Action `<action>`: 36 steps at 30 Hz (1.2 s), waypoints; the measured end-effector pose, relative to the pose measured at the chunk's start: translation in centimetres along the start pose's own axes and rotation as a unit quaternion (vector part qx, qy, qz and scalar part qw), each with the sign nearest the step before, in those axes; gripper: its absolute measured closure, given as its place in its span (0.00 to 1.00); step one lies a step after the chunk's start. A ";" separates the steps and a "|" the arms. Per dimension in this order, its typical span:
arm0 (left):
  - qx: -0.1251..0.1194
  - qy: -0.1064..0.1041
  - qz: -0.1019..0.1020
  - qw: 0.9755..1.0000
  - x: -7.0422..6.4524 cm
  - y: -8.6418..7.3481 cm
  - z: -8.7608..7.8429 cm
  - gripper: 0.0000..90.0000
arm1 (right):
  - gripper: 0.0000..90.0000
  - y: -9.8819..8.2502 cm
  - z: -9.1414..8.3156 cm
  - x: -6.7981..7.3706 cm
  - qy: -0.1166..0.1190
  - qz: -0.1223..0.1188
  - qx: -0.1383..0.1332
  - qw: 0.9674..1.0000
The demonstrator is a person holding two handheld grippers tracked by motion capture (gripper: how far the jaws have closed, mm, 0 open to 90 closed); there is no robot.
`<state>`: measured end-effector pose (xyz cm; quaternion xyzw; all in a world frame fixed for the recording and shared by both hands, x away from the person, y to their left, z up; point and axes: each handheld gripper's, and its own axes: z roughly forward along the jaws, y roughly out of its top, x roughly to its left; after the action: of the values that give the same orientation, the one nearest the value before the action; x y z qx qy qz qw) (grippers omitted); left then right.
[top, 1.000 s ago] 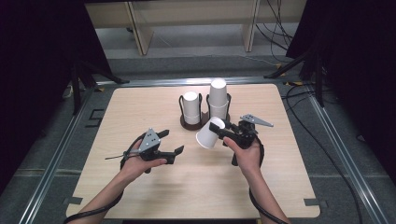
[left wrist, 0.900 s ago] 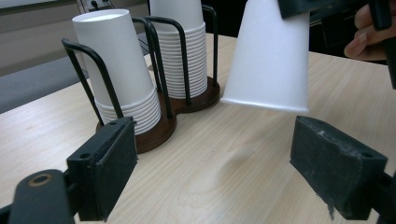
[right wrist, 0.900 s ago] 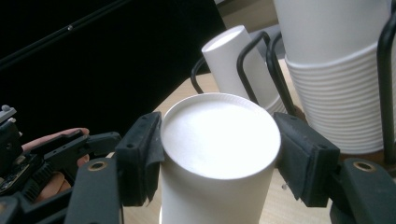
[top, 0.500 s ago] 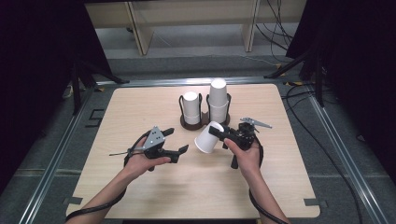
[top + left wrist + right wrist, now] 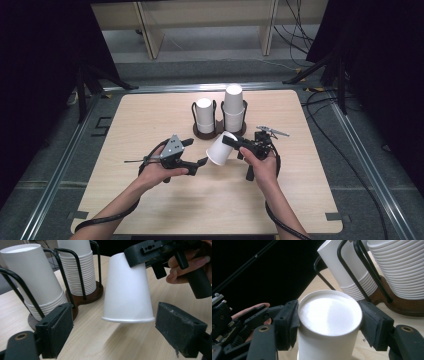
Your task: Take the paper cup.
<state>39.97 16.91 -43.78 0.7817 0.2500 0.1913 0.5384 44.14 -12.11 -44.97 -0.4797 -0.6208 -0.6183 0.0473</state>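
Note:
My right gripper [image 5: 229, 143] is shut on a single white paper cup [image 5: 219, 149] and holds it tilted above the table, mouth toward the left. In the right gripper view both pads press the cup [image 5: 329, 312] just under its closed base. My left gripper [image 5: 196, 152] stands open just left of the cup's rim. In the left gripper view the cup [image 5: 127, 290] hangs ahead of the gripper [image 5: 117, 332], between its two spread pads and touching neither. The right gripper [image 5: 150, 252] grips the cup's top end there.
A black wire holder on a brown base [image 5: 200, 134] stands at the table's far middle. It holds a short stack of cups [image 5: 204, 116] and a taller stack [image 5: 233, 106]. The same stacks [image 5: 37, 282] [image 5: 402, 267] are close behind the held cup.
My left gripper has crept a little to the right, toward the cup's mouth. My right hand has rolled slightly and keeps its grip on the cup.

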 end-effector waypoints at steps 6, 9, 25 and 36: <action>0.008 -0.014 0.005 1.000 -0.1 0.1 1.0 0.16 | 0.40 0.0 0.0 -0.2 0.007 0.003 0.003 1.000; 0.015 -0.018 0.003 1.000 -0.3 0.2 1.2 0.16 | 0.40 0.0 0.1 -0.2 0.008 0.004 0.001 1.000; 0.033 -0.031 0.015 0.999 -0.3 -0.1 3.0 0.16 | 0.40 0.0 0.5 -0.3 0.014 0.020 0.004 1.000; 0.037 -0.040 0.024 0.998 -0.9 -0.3 3.7 0.15 | 0.40 0.2 0.4 0.1 0.022 0.046 0.003 0.999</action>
<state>41.27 13.70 -45.36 0.8137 0.2163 0.1629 0.5144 44.38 -11.79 -44.84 -0.4938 -0.5988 -0.6238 0.0916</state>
